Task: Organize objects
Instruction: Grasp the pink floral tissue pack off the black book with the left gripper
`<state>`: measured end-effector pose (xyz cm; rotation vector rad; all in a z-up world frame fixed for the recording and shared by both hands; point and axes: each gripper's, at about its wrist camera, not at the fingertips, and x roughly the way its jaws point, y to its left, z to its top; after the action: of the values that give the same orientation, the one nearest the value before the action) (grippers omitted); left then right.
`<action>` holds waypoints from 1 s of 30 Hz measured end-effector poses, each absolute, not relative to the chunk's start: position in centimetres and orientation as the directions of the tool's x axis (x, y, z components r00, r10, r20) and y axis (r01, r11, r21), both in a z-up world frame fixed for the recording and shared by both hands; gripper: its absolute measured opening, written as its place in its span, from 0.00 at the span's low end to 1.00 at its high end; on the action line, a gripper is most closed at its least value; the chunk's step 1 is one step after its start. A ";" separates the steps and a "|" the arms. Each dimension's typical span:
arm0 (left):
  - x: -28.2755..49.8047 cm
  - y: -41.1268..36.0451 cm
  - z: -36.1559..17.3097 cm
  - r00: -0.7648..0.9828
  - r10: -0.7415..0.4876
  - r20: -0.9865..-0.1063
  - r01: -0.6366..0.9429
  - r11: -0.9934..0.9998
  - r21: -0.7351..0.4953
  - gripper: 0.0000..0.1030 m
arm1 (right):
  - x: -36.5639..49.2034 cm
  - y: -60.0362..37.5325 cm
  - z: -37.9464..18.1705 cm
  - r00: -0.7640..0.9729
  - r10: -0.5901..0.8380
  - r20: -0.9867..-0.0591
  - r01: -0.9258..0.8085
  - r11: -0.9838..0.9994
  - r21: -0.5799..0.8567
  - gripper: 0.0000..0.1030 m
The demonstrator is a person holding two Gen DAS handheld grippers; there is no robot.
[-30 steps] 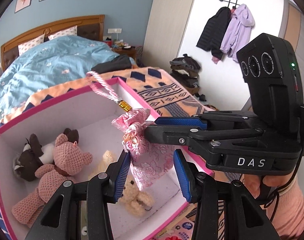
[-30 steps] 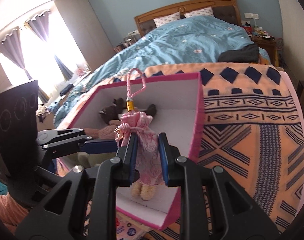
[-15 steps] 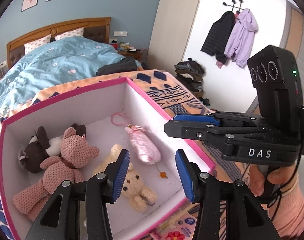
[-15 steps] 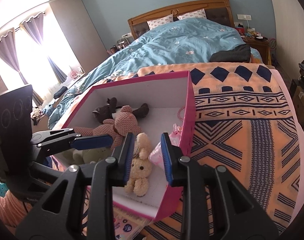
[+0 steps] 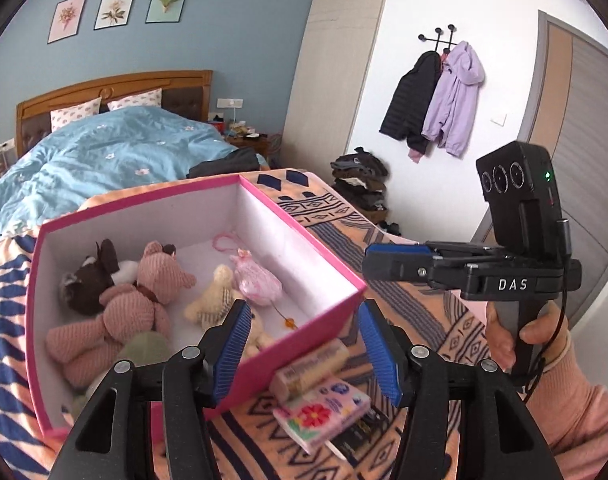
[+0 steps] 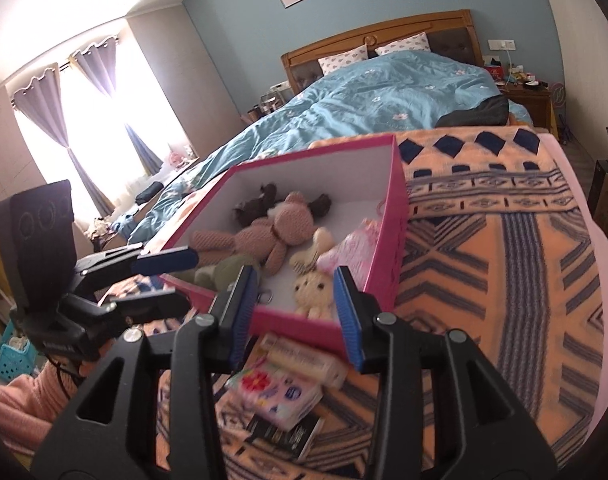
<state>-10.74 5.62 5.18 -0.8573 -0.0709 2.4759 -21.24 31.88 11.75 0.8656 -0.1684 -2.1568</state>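
A pink box [image 5: 324,304] [image 6: 396,216] stands open on the patterned blanket. In it lie a pink knitted bear [image 5: 136,296] [image 6: 264,232], a dark plush [image 5: 88,280], a cream bunny [image 5: 216,300] [image 6: 314,288] and the pink silk pouch [image 5: 258,282] [image 6: 350,250]. My left gripper [image 5: 304,352] is open and empty at the box's near corner. My right gripper [image 6: 296,312] is open and empty above the box's near wall. In front of the box lie a floral tissue pack [image 5: 322,412] [image 6: 276,394] and a cream tube [image 5: 310,368] [image 6: 300,360].
The orange patterned blanket [image 6: 504,280] covers the bed end. A dark flat item [image 6: 288,436] lies under the tissue pack. A blue quilt [image 5: 104,152] lies behind the box. Coats [image 5: 436,96] hang on the wall, above a clothes pile [image 5: 360,184].
My right gripper opened and dropped the pink pouch into the box. Both grippers then drew back from the box, bringing the tissue pack and tube into view.
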 end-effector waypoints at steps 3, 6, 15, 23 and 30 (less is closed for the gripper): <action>-9.5 5.7 4.3 -0.654 0.501 -0.567 -0.459 -0.858 -0.230 0.56 | -20.0 31.8 10.7 -0.427 -0.723 -0.542 0.633 -0.668 0.392 0.41; -8.4 6.1 3.1 -0.642 0.497 -0.584 -0.461 -0.859 -0.224 0.56 | -18.9 31.6 9.3 -0.400 -0.722 -0.565 0.634 -0.663 0.398 0.43; -7.3 6.3 -2.1 -0.548 0.507 -0.665 -0.425 -0.854 -0.300 0.56 | -17.1 31.1 3.7 -0.314 -0.704 -0.637 0.584 -0.672 0.455 0.47; -7.7 5.7 -3.8 -0.516 0.515 -0.684 -0.381 -0.854 -0.356 0.56 | -17.5 31.0 2.4 -0.298 -0.709 -0.639 0.551 -0.675 0.492 0.47; -8.1 5.4 -4.7 -0.494 0.530 -0.690 -0.354 -0.847 -0.397 0.56 | -17.9 30.6 1.9 -0.290 -0.712 -0.639 0.530 -0.676 0.513 0.47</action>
<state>-8.06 5.44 -4.68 -1.1723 -0.2756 2.3275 -17.92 30.59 1.89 1.1453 -0.2576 -2.0255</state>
